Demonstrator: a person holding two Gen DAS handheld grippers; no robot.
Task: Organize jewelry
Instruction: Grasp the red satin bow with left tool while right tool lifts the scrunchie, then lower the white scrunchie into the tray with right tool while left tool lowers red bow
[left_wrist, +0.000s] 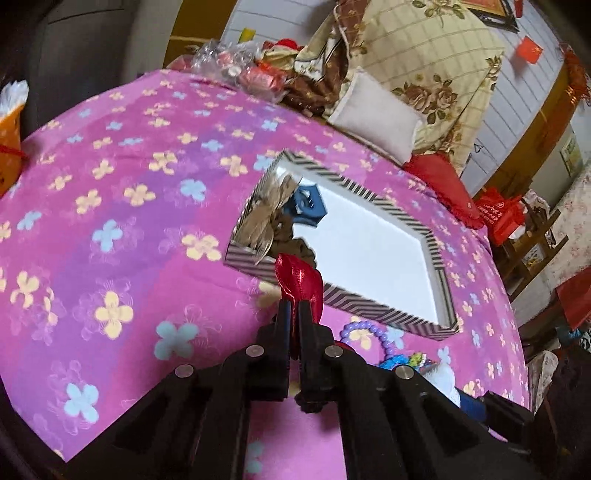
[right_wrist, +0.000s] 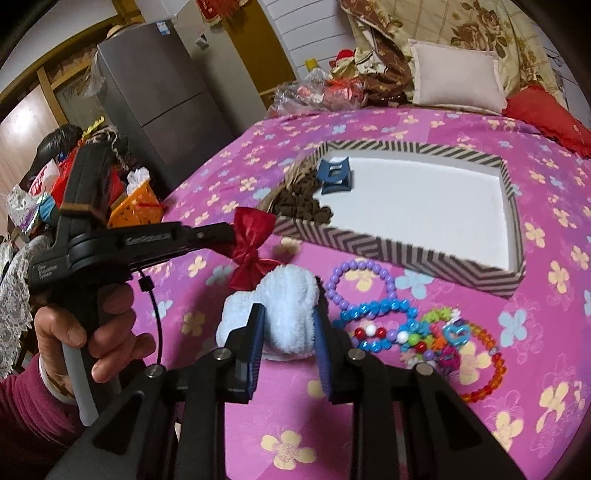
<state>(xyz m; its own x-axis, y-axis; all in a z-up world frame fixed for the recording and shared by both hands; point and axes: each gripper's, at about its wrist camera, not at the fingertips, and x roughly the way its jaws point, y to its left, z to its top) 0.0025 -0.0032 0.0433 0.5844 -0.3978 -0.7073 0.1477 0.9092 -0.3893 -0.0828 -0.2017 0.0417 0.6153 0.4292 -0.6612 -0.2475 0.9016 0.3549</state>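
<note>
Just short of striped box (left_wrist: 369, 299) near wall: left gripper (left_wrist: 294, 308) clamped on red bow (left_wrist: 301, 282), box straight ahead, slightly right. Right gripper (right_wrist: 289, 321) open, straddling white scrunchie (right_wrist: 284, 314).

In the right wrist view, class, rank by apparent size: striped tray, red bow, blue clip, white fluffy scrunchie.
1. striped tray
2. white fluffy scrunchie, though it sits nearest the camera
3. red bow, held by the left tool
4. blue clip, though farthest away
</note>
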